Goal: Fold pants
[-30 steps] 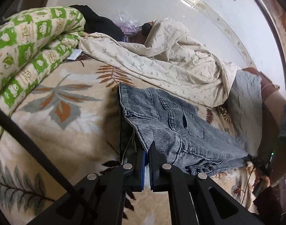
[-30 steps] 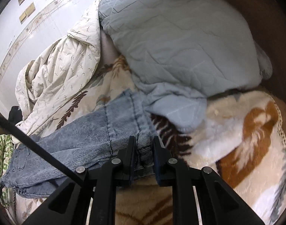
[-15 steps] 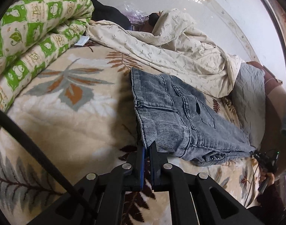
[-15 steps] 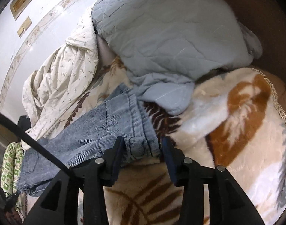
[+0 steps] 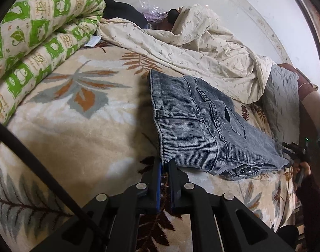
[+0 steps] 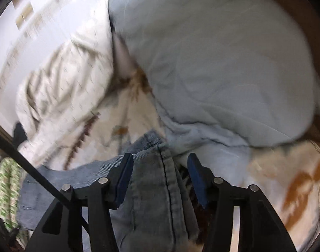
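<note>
Pants [image 5: 193, 126] lie along the bed [image 5: 76, 130]; left tongs [image 5: 164, 166] pinch the waistband's near corner, right tongs [image 6: 160, 168] have just been spreading, the hem loose between them, so tugging could undo the fold

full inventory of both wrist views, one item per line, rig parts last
pants: 1, grey-blue corduroy, flat mid-bed, folded lengthwise
blanket: 1, beige with leaf print, under everything
green quilt: 1, green and cream, rolled at the bed's left edge
cream duvet: 1, cream with sprigs, bunched along the wall
grey quilt: 1, pale grey-blue, beyond the pants' hem end
left gripper: 1, black, shut on the waistband corner
right gripper: 1, black, jaws just opened, hem between them unpinched
</note>
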A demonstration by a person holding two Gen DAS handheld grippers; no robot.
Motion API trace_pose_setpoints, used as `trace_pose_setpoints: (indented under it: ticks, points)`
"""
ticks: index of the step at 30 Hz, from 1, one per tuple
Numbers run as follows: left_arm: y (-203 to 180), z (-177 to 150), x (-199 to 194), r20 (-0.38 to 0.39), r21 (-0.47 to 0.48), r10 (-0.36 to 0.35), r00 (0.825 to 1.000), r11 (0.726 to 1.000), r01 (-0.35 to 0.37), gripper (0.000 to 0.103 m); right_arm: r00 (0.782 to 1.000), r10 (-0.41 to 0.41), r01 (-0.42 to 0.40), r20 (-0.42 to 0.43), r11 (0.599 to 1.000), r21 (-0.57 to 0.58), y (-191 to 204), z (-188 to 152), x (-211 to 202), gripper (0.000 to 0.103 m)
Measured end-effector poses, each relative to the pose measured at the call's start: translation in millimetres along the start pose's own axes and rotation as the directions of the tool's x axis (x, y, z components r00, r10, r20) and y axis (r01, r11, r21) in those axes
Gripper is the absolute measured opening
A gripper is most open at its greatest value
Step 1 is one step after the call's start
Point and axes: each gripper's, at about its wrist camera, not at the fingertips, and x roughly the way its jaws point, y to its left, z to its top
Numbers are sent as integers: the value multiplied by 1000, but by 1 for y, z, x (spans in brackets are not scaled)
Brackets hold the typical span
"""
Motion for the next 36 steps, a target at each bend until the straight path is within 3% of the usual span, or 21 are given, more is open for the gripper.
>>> trace_pose_setpoints:
  ticks: [4, 5, 6, 8, 12, 17, 21, 23, 26, 29, 32, 36]
  points:
    - [3, -1, 1, -6, 3, 16, 1000, 1000, -16, 8, 996, -35, 29, -83, 997, -75, 12, 7, 34, 54]
    - [4, -1, 2, -7, 1, 20, 1000, 1000, -20, 8, 995, -39, 30, -94, 995, -92, 15, 8, 38, 45]
    - [5, -1, 2, -6, -1, 32, 999, 999, -32, 8, 994, -39, 27, -101, 993, -111, 17, 8, 41, 28]
    - [11, -1, 1, -3, -11, 87, 996, 996, -87, 6, 993, -83, 68, -88, 984, -164, 25, 7, 42, 14]
    - [34, -1, -2, -5, -99, 83, 997, 992, -83, 5, 996, -84, 80, -15, 977, -198, 38, 12, 28, 13]
    - [31, 1, -9, 33, -82, 106, 994, 991, -103, 5, 994, -58, 72, 89, 984, -163, 42, 24, 18, 13]
    - [23, 7, -17, 82, -67, 87, 993, 994, -81, 5, 988, -151, 148, -11, 978, -145, 33, 19, 59, 16]
    - [13, 11, -23, 122, -32, 90, 988, 996, -87, 5, 986, -167, 164, -15, 979, -120, 29, 14, 59, 23]
    - [-6, 16, -32, 183, 25, 94, 979, 995, -100, 5, 990, -125, 128, 69, 990, -53, 24, 9, 24, 34]
    - [-35, 22, -37, 219, 108, 59, 974, 991, -85, 5, 989, -79, 89, 128, 994, -69, 35, -8, -13, 36]
    - [-72, 25, -31, 211, 190, 16, 977, 980, -57, 6, 994, -14, 28, 109, 992, -125, 58, -32, -36, 36]
    - [-114, 26, 2, 126, 250, -11, 992, 968, -21, 6, 999, 11, -5, 31, 979, -204, 97, -70, -35, 36]
